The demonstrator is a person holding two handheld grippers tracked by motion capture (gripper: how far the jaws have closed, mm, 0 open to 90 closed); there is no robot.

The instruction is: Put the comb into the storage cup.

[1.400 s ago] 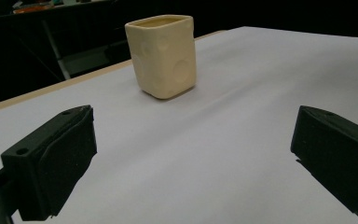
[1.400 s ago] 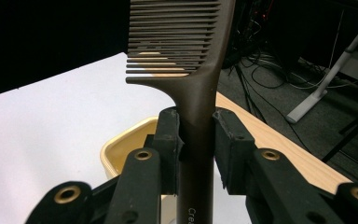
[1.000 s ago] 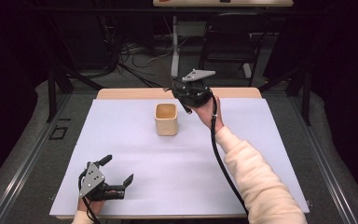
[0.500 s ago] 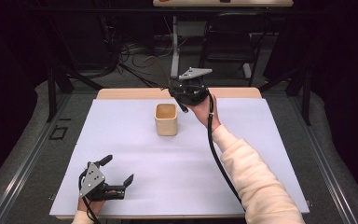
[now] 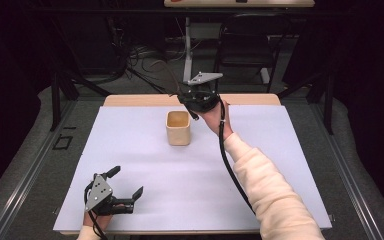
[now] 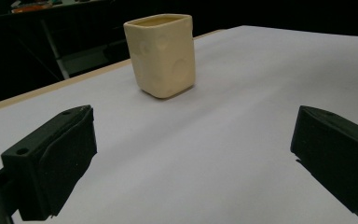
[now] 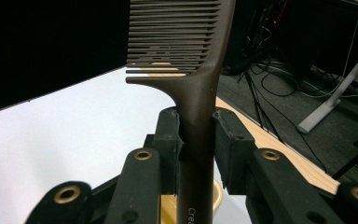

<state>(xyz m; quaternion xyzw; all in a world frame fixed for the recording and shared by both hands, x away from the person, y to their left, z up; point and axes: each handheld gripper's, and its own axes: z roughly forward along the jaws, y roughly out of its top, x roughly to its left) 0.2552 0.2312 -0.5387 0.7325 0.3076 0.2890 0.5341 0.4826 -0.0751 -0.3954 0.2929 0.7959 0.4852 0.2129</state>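
Note:
A cream square cup (image 5: 178,128) stands upright on the white sheet, toward the back middle. Just behind it and to its right, my right gripper (image 5: 184,96) hangs in the air, shut on a dark brown comb (image 7: 186,56). The comb's teeth point up and away past the jaws, and its handle end (image 5: 194,115) dips toward the cup's right rim. In the right gripper view a sliver of the cup (image 7: 216,200) shows below the handle. My left gripper (image 5: 126,181) rests open near the front left corner and faces the cup (image 6: 161,53), with nothing between its jaws.
The white sheet (image 5: 280,165) covers a wooden table whose back edge (image 5: 250,99) shows behind the cup. A chair (image 5: 245,45), a stand and loose cables sit on the dark floor beyond the table.
My right gripper with the comb has shifted slightly to the left, nearer over the cup. The left gripper has not moved.

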